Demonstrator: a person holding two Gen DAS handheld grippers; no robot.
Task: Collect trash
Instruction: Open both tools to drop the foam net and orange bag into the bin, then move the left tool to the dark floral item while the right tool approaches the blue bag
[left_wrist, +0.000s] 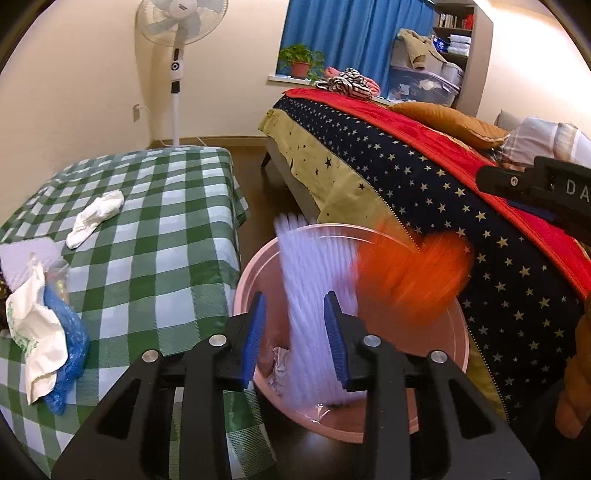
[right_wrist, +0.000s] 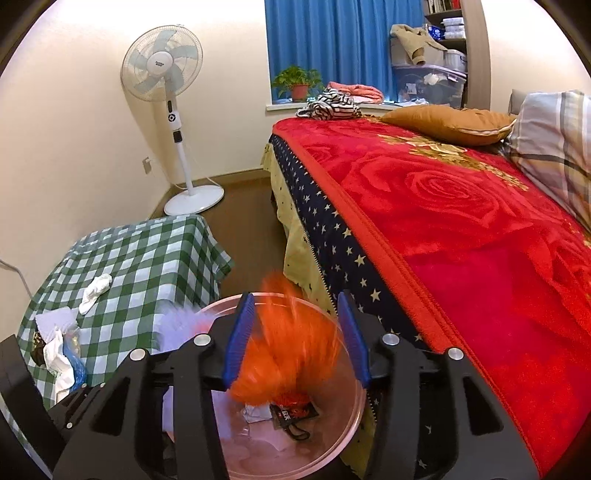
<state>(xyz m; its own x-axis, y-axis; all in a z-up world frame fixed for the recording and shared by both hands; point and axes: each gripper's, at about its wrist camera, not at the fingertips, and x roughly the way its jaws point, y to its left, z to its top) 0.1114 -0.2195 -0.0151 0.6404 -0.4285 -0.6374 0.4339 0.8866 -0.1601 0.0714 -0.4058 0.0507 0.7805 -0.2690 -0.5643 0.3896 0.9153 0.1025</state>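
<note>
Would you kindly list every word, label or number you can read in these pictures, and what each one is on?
"DA": white letters on the right gripper, cut off at the picture's edge.
Fan: hub badge too small to read.
Black tag in the pink bin: white marks too blurred to read.
Shelf books: spines unreadable.

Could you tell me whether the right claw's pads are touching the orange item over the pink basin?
Apart. In the right wrist view the right claw stands open, and the blurred orange item drops between the pads toward the pink basin, gaps visible either side.
</note>
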